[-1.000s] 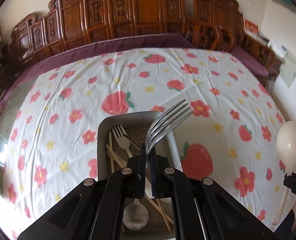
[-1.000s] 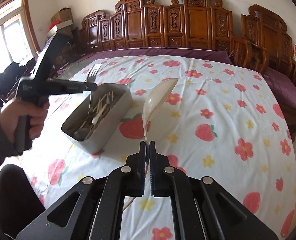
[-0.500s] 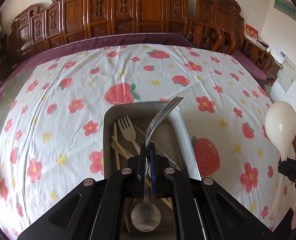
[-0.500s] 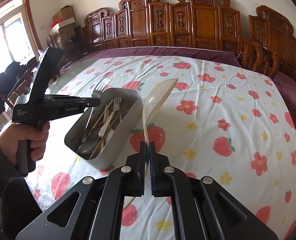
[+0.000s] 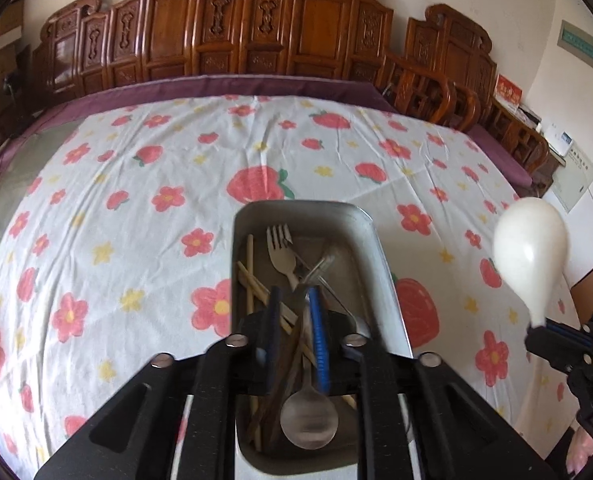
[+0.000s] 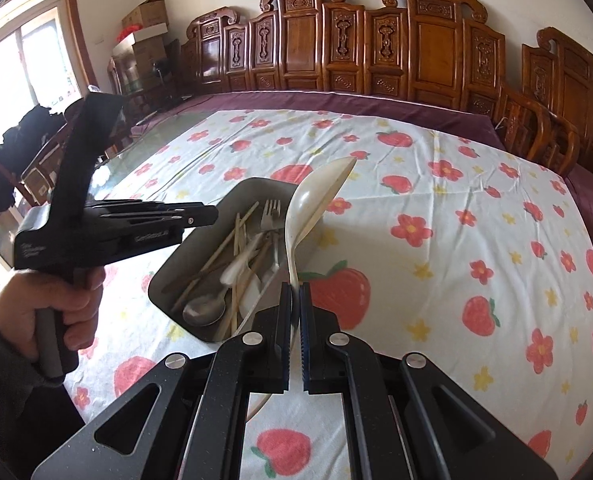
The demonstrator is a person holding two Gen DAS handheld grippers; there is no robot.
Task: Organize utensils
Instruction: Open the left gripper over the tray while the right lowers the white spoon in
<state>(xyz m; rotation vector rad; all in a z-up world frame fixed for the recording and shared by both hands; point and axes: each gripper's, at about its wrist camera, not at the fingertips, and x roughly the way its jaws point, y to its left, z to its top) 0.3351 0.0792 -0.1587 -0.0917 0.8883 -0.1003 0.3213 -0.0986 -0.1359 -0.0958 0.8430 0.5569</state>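
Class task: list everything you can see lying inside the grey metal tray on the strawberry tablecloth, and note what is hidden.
Inside the tray lie forks, wooden chopsticks and a metal spoon, piled crosswise. The open left tongs cover the middle of the pile, so the handles there are hidden.

Two hand-held grippers, one parted, one pinched

The left gripper [image 5: 294,304] points level, its jaws standing apart with nothing between them, gripped at the handle by the left hand [image 6: 62,304]. The right gripper [image 6: 295,300] has its jaws pressed together on a thin white handle.
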